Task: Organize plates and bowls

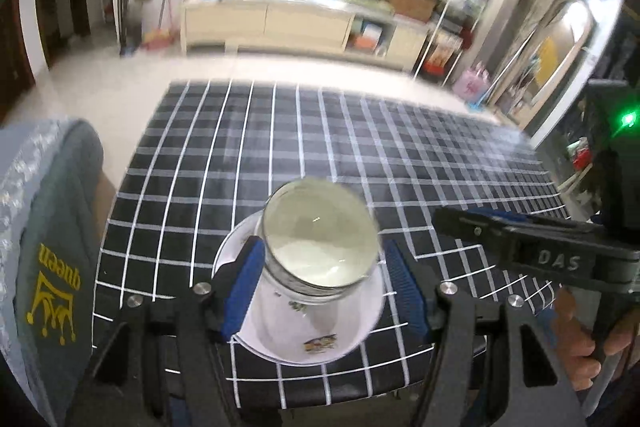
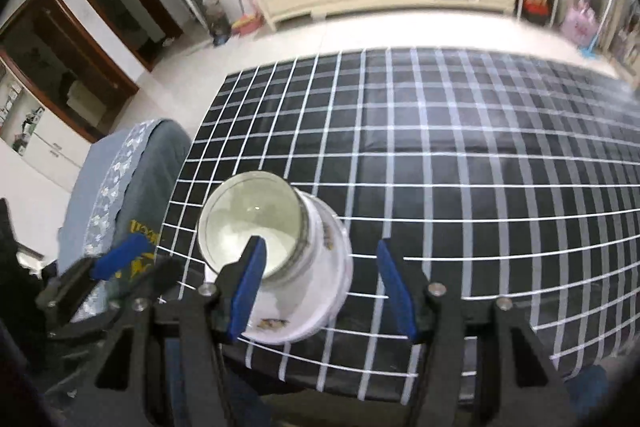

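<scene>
Black left gripper frame, blue ribbed jaws, silver screws, right gripper alike

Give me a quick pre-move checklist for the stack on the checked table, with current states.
1. Bowl seated in the plate: ok, stacked near the table's front edge.
2. Left gripper empty: ok, jaws apart, pads off the bowl.
3. Right gripper empty: ok, jaws apart, nothing between them but tablecloth.
4. Stack fully on the checked tablecloth: ok in the right wrist view, though close to the edge.
5. Other dishes left to organize: cannot tell, none shows in either view.
6. Chair back beside the stack clear of it: ok, a gap shows.
</scene>
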The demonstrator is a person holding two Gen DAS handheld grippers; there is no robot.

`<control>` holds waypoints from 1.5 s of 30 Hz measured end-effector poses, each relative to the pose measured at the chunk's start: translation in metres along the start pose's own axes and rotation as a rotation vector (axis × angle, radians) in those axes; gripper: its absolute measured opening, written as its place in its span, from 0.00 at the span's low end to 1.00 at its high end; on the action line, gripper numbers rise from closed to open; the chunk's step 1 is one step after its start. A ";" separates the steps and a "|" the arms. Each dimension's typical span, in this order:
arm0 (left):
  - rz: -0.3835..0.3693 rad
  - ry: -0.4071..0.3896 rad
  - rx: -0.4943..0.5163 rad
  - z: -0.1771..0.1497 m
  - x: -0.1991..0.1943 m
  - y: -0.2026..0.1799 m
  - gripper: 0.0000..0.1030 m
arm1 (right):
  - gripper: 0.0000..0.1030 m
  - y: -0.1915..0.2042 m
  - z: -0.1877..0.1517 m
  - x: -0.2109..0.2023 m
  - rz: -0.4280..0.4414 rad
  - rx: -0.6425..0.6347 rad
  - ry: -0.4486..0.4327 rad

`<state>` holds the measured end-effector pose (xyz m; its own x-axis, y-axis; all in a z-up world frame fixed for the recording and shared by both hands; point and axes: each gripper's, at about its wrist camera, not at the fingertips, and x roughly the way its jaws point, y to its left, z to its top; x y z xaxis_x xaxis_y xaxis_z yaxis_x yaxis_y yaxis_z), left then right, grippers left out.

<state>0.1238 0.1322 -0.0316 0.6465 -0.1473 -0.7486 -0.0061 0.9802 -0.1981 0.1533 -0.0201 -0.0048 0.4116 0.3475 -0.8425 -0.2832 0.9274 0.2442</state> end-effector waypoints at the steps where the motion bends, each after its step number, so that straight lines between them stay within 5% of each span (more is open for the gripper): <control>1: 0.005 -0.024 0.004 -0.001 -0.009 -0.004 0.59 | 0.60 -0.002 -0.005 -0.010 -0.013 -0.004 -0.023; 9: 0.053 -0.276 0.036 -0.033 -0.084 -0.039 0.59 | 0.62 -0.007 -0.049 -0.091 -0.130 -0.026 -0.253; 15: 0.095 -0.384 0.079 -0.053 -0.125 -0.062 0.66 | 0.77 0.005 -0.084 -0.137 -0.221 -0.115 -0.402; 19: 0.093 -0.395 0.112 -0.065 -0.139 -0.070 0.66 | 0.92 0.013 -0.100 -0.155 -0.300 -0.158 -0.465; 25: 0.135 -0.449 0.133 -0.087 -0.161 -0.074 0.68 | 1.00 0.018 -0.125 -0.180 -0.357 -0.176 -0.563; 27: 0.139 -0.464 0.142 -0.093 -0.169 -0.078 0.78 | 1.00 0.019 -0.131 -0.182 -0.331 -0.202 -0.544; 32: 0.132 -0.491 0.150 -0.105 -0.179 -0.081 0.82 | 1.00 0.013 -0.140 -0.180 -0.309 -0.193 -0.511; 37: 0.138 -0.471 0.177 -0.115 -0.175 -0.085 1.00 | 1.00 0.012 -0.159 -0.195 -0.297 -0.188 -0.583; 45: 0.137 -0.460 0.169 -0.118 -0.176 -0.088 1.00 | 1.00 0.019 -0.172 -0.208 -0.292 -0.219 -0.628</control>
<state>-0.0793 0.0559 0.0432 0.9176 0.0202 -0.3971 -0.0153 0.9998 0.0155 -0.0868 -0.0984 0.0922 0.8980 0.1646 -0.4080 -0.2257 0.9684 -0.1061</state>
